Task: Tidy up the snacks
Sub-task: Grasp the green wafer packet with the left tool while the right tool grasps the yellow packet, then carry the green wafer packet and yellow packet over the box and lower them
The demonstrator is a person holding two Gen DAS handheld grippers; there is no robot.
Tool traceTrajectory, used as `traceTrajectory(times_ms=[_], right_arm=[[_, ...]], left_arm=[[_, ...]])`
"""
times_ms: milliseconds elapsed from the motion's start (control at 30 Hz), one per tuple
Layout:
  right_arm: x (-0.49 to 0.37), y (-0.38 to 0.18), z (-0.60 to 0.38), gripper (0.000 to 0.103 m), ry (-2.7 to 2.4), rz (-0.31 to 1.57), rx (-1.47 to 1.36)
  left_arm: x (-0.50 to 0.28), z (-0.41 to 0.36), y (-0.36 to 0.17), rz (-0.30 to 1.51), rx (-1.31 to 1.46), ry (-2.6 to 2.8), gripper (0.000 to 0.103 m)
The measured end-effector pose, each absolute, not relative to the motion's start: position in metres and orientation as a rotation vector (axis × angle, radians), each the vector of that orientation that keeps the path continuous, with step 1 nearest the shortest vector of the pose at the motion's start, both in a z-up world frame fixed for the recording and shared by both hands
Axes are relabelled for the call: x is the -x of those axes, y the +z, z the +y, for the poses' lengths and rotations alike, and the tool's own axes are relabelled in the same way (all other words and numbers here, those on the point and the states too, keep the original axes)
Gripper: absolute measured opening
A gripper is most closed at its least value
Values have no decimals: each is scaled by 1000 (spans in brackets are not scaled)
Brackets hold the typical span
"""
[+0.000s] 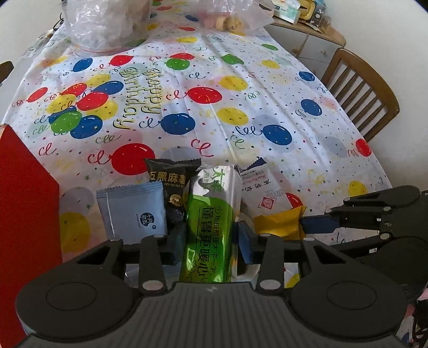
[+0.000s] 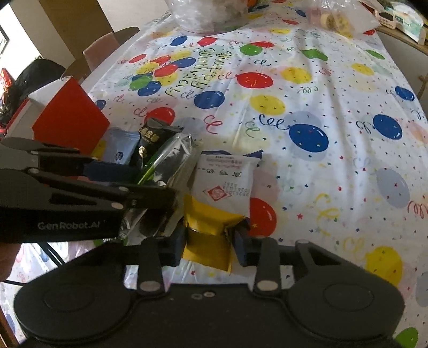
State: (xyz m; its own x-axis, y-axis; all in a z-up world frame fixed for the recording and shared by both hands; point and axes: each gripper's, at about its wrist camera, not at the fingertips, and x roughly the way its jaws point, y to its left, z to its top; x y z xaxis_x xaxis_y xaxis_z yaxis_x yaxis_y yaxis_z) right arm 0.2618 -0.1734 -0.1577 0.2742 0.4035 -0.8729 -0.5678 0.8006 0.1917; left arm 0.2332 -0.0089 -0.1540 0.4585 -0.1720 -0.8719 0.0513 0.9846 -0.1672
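Observation:
My left gripper (image 1: pixel 210 241) is shut on a long green snack packet (image 1: pixel 208 219) near the table's front edge; the packet shows edge-on in the right wrist view (image 2: pixel 165 163). My right gripper (image 2: pixel 210 241) is shut on a yellow packet (image 2: pixel 208 230), also seen in the left wrist view (image 1: pixel 278 222). Beside them lie a light blue sachet (image 1: pixel 133 211), a black packet (image 1: pixel 171 182) and a white packet (image 2: pixel 227 179). A red box (image 2: pixel 69 117) stands at the left.
The table carries a balloon-print birthday cloth (image 1: pixel 240 107). Clear plastic bags of food (image 1: pixel 107 21) sit at the far end. A wooden chair (image 1: pixel 361 91) stands at the right, with a cabinet (image 1: pixel 307 34) behind it.

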Motion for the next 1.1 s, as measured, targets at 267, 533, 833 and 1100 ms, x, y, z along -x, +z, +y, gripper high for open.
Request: traceTrajectory(times_ms=[267,533,833,1100], right_arm=[[-253,-152,-179,31,656,1111,138],[-237,-137,-191,31,647,1092,104],[-214,-112,-200,32,662,1049,67],[-191,-85,-198,32,686,1006,44]], left_arm=[[-222,-7,-150,1078,154,-134,32],[-203,0,-146,1068,201,-127,27],[-171,15,-129,1043,301,-116,23],[-138,36,-101,970,404,-126,22]])
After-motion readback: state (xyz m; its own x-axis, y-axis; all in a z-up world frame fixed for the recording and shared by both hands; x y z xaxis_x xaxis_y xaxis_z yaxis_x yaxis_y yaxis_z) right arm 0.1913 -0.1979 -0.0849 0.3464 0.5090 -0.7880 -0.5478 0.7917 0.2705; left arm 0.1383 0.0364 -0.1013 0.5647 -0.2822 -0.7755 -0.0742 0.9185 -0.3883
